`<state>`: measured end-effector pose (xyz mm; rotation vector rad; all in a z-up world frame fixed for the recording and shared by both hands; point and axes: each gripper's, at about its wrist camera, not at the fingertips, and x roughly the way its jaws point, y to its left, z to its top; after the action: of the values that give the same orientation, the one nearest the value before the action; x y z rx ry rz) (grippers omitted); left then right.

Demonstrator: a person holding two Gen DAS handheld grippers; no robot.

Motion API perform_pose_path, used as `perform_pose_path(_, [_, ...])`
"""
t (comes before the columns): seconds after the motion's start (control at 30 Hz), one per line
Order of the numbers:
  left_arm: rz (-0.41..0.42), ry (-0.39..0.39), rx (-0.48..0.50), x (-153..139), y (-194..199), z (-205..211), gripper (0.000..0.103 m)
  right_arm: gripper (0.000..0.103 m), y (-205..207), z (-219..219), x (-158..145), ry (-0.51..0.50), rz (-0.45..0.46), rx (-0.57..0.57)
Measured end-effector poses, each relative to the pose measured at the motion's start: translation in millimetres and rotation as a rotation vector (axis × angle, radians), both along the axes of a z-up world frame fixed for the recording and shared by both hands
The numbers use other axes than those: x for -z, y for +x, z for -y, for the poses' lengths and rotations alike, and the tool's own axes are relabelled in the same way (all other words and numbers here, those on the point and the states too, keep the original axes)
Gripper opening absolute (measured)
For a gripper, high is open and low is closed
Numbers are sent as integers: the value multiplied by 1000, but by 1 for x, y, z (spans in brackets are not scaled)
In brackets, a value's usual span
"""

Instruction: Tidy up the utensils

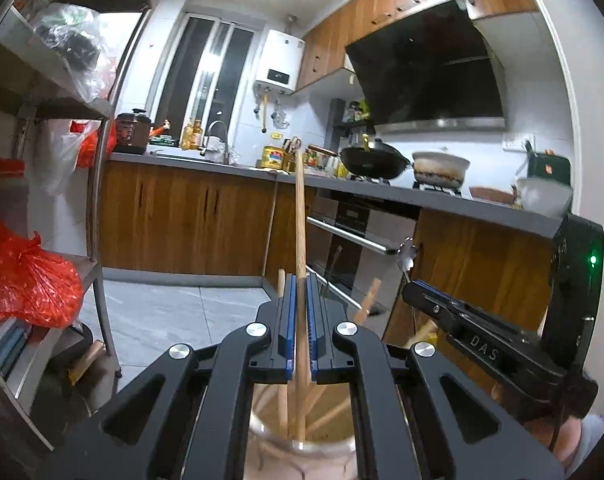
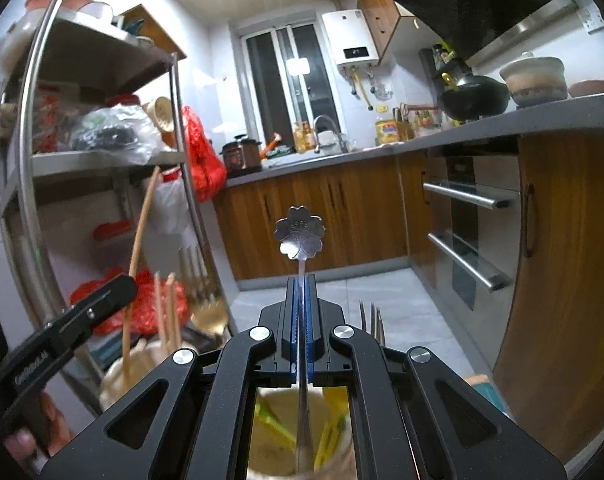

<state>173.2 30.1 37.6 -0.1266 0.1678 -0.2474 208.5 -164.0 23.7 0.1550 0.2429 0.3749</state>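
Low in the left wrist view, the left gripper clamps one wooden chopstick, standing upright at frame centre above a cup holding about three more sticks. Further right, the right gripper pinches one flower-ended metal spoon over a second cup.

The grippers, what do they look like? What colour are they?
Both the left gripper and the right gripper are black, with angular cut-out arms, round silver bolts and blue ridged pads. White letters run along each one's side. A black box behind the right one shows a small green light.
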Motion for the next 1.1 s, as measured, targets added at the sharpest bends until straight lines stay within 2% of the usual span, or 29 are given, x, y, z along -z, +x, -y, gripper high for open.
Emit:
perform_pose_path(0.23, [-46,104,7,5,-14,16,5,4,-11,-8,10,-68,-57,-56])
perform_pose_path(0.4, [-97,108,-5,9,-8,17,5,4,-8,-11,16,-93,-100,-65])
perform_pose_path(0.53, [-101,125,-9,12,-7,17,5,4,-4,-9,21,-89,-126,-63])
perform_pose_path(0.6, [-103,130,-9,12,-7,17,8,4,-4,-10,22,-91,-128,-69])
perform_pose_path(0.67, [-101,134,-10,12,-8,17,29,8,-6,-12,22,-93,-126,-74])
perform_pose_path(0.7, [-97,134,-16,12,-9,17,33,12,-7,-12,22,-94,-125,-75])
perform_pose_path(0.93, [-76,107,-24,3,-22,8,33,13,-29,-3,16,-107,-92,-65])
perform_pose_path(1.1, [-107,83,-30,4,-36,0,34,13,-46,14,10,-85,-110,-62])
